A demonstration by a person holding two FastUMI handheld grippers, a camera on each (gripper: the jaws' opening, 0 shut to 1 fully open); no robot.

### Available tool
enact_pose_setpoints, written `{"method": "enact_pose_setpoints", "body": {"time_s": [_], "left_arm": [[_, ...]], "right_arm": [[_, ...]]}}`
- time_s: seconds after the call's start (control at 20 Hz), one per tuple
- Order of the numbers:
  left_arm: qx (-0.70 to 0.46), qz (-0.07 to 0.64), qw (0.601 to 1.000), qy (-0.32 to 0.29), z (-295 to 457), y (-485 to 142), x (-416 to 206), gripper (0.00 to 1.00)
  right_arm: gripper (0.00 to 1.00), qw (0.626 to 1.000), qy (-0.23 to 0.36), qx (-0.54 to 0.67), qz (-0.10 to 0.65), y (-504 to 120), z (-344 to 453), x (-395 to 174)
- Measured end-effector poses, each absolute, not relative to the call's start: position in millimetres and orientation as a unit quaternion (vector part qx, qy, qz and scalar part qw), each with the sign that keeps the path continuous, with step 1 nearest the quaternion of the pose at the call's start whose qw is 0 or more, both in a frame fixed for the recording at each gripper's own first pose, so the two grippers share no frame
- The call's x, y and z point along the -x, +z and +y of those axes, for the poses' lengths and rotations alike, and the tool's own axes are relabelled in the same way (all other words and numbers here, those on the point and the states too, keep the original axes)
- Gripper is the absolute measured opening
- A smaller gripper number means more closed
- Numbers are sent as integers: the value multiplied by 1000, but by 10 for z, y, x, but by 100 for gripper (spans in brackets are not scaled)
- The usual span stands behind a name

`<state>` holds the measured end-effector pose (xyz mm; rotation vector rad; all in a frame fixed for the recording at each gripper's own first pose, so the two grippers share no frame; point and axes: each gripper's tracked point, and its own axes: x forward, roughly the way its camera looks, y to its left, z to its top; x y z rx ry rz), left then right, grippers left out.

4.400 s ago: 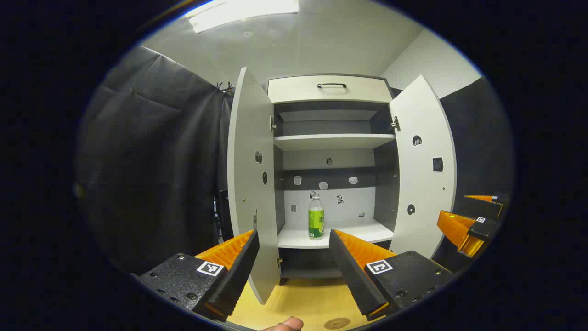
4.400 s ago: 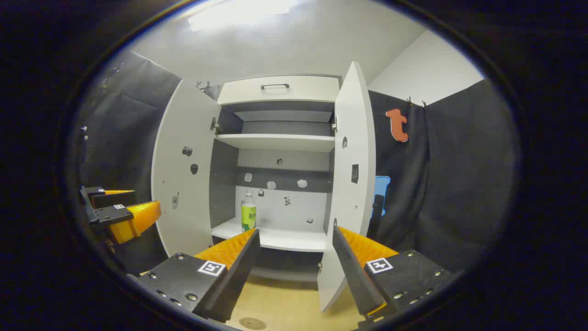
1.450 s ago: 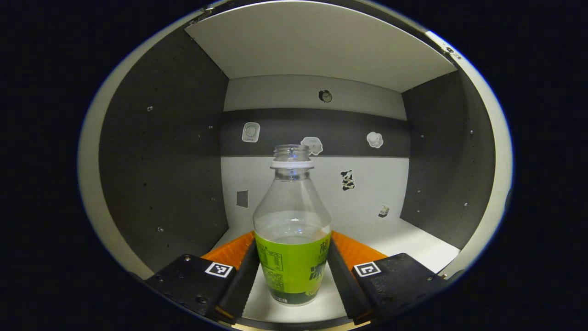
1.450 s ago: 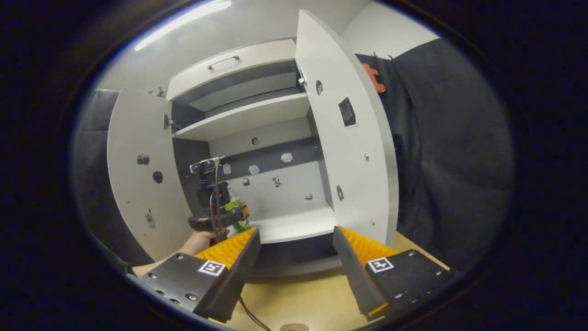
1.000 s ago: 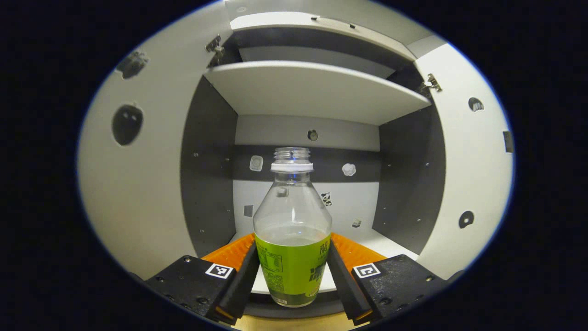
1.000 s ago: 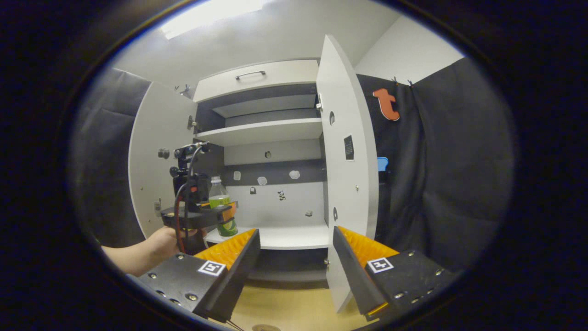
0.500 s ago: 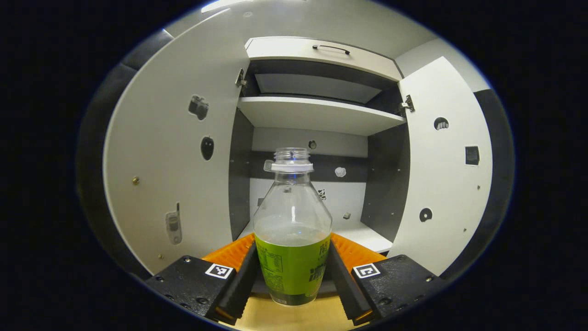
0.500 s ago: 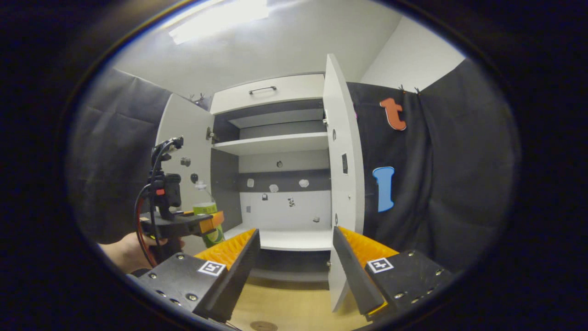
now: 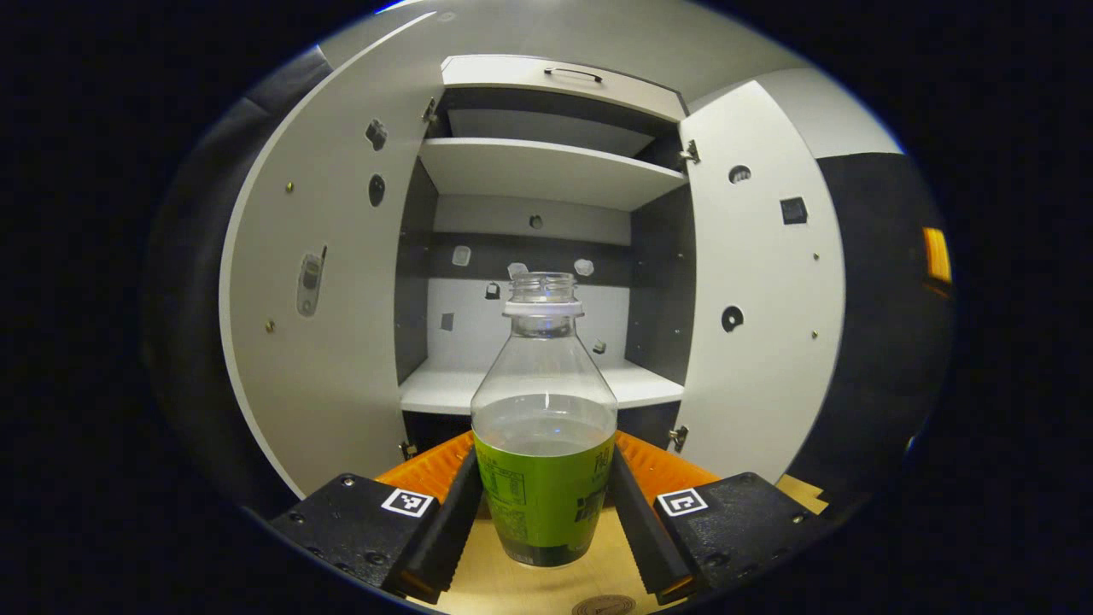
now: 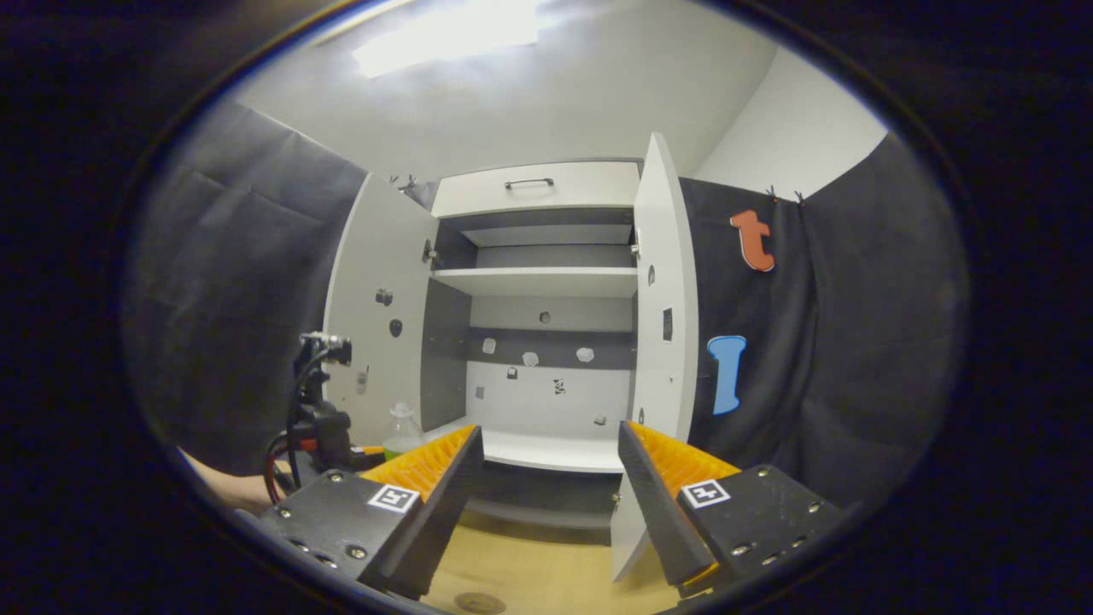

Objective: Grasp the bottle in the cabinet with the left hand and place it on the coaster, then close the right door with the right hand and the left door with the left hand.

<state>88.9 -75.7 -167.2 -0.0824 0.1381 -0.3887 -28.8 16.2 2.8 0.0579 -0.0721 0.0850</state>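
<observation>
A clear, capless bottle with a green label stands upright between the fingers of my left gripper, which is shut on its label band. It hangs in front of the open cabinet, above the wooden table. A round brown coaster lies just below and slightly right of the bottle. In the right gripper view the left gripper and the bottle sit low at the left, held by a hand. My right gripper is open and holds nothing, and the coaster lies under it.
The white cabinet has both doors swung open: the left door and the right door. The right door appears nearly edge-on in the right gripper view. The lower shelf is bare. Black cloth walls flank the cabinet.
My left gripper has drawn the bottle back out of the cabinet and lowered it over the table; the coaster has come into the left gripper view. The right gripper stays open.
</observation>
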Motion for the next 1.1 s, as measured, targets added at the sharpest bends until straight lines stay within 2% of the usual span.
{"method": "enact_pose_setpoints", "body": {"time_s": [0.05,0.25,0.4,0.55,0.65,0.9,1.0,1.1], "left_arm": [[44,75,973,-214,-849,-1807,-798,80],[52,99,952,-286,-1165,-2398,-425,80],[46,123,936,-327,-1375,-2899,-137,81],[35,149,923,-354,-1518,-3361,95,81],[28,158,916,-368,-1578,-3591,217,81],[29,133,902,-411,-1705,-3871,331,81],[14,120,903,-413,-1685,-3946,288,82],[5,106,903,-417,-1696,-3982,237,82]], "right_arm": [[96,998,46,-40,-34,32,198,264],[96,999,22,-43,-23,-53,145,154],[96,999,25,-23,-22,-89,176,130],[94,998,50,-15,-35,-93,316,169],[96,996,75,-18,-39,-144,458,217],[94,995,91,-30,-20,-349,595,276],[96,996,85,-23,1,-460,568,286],[93,997,71,-6,17,-549,504,282]]}}
